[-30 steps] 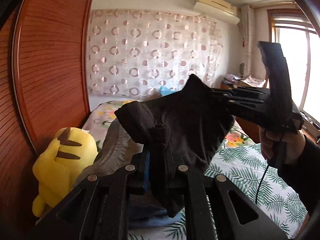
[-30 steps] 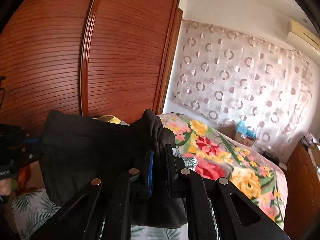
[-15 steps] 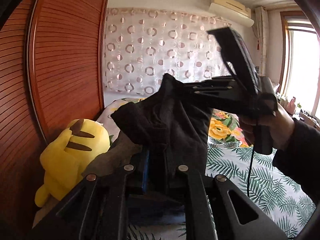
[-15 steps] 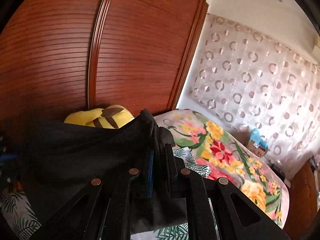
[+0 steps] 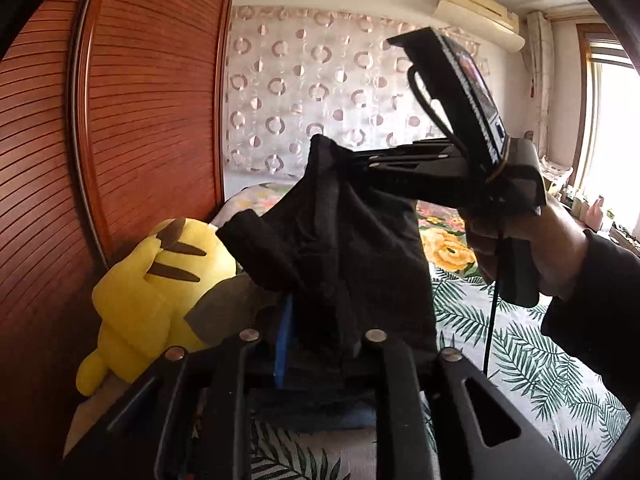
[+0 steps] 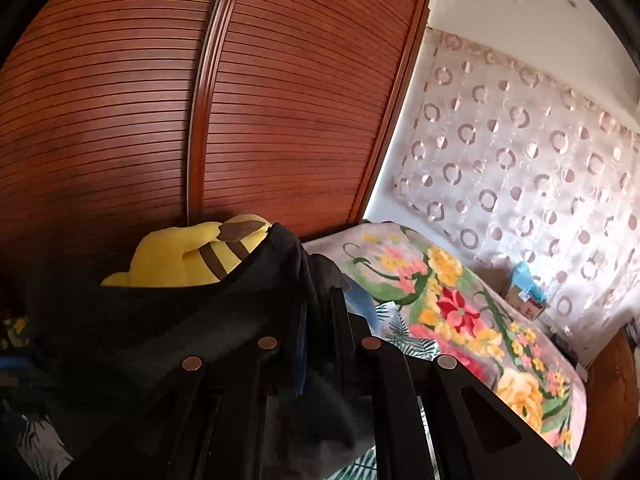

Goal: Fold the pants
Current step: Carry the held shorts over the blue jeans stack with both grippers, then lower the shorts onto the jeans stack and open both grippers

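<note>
Left wrist view: my left gripper (image 5: 320,320) has the black pants (image 5: 344,248) bunched between its fingers – jaws have just been opening a little, gap now visibly wider, blue pad (image 5: 283,340) exposed on the left finger. Cloth still sits in the gap, but I can't tell whether the pads press on it. The pants hang in the air above the bed (image 5: 512,344), stretched across to my right gripper (image 5: 340,160), which comes in from the right with its fingers clamped on the upper edge of the fabric. My right hand (image 5: 532,248) grips the handle, dark sleeve behind it. Yellow plush toy (image 5: 160,280) lies at left against the wooden wardrobe (image 5: 120,120), just beside the hanging cloth.

Right wrist view: right gripper (image 6: 320,320) jaws nearly together, pinching a fold of the pants (image 6: 180,332) – fabric spills leftwards and down over the fingers. Plush toy (image 6: 196,252) peeks above the cloth edge, wardrobe (image 6: 280,100) behind it. Floral blanket (image 6: 460,312) covers the bed at right, circle-patterned curtain (image 6: 520,160) beyond.
</note>
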A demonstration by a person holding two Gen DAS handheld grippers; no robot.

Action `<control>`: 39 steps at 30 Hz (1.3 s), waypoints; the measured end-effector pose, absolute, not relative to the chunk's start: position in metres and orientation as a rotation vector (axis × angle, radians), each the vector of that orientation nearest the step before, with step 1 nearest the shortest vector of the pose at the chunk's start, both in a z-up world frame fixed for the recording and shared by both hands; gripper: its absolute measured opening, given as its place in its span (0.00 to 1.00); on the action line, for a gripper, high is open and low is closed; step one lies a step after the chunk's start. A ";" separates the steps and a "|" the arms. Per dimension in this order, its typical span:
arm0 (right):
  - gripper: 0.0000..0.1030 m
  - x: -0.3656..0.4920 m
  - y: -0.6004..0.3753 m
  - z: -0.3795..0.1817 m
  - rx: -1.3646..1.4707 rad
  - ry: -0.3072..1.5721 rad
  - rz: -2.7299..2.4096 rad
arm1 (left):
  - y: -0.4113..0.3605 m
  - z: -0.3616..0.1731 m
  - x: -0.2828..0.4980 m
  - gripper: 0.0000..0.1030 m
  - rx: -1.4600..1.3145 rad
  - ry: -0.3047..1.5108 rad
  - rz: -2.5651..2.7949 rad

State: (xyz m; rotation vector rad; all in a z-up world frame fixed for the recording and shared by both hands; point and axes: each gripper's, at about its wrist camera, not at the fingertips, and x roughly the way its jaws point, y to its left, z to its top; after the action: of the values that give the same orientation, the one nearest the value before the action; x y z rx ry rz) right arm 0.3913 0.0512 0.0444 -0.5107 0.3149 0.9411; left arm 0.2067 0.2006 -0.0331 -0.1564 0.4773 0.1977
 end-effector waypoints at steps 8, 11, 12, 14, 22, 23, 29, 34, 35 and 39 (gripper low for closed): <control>0.15 0.395 0.047 0.049 -0.449 0.370 0.952 | 0.197 -0.033 0.209 0.52 -0.173 0.514 0.161; 0.27 0.397 0.040 0.056 -0.407 0.376 0.950 | 0.197 -0.038 0.212 0.59 -0.184 0.537 0.154; 0.31 0.399 0.037 0.057 -0.399 0.375 0.947 | 0.195 -0.040 0.213 0.59 -0.177 0.548 0.153; 0.34 0.402 0.030 0.056 -0.384 0.377 0.932 | 0.194 -0.045 0.216 0.59 -0.171 0.571 0.155; 0.34 0.432 0.012 0.034 -0.364 0.488 0.864 | 0.195 -0.052 0.212 0.59 -0.200 0.594 0.143; 0.34 0.436 0.013 0.030 -0.366 0.503 0.842 | 0.194 -0.051 0.212 0.59 -0.200 0.595 0.142; 0.34 0.451 0.016 0.024 -0.280 0.557 0.784 | 0.185 -0.047 0.206 0.59 -0.160 0.606 0.143; 0.34 0.421 -0.007 0.035 -0.226 0.526 0.791 | 0.173 -0.038 0.198 0.59 -0.125 0.588 0.129; 0.34 0.412 -0.014 0.036 -0.214 0.516 0.793 | 0.170 -0.036 0.197 0.59 -0.120 0.582 0.126; 0.34 0.371 -0.050 0.036 -0.200 0.488 0.792 | 0.153 -0.025 0.187 0.60 -0.086 0.561 0.094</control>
State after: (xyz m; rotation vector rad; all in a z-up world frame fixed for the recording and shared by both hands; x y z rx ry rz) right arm 0.3707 -0.0495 0.0364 -0.2004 0.4875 0.7919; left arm 0.1871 0.1527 -0.0250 -0.0856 0.5609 0.0937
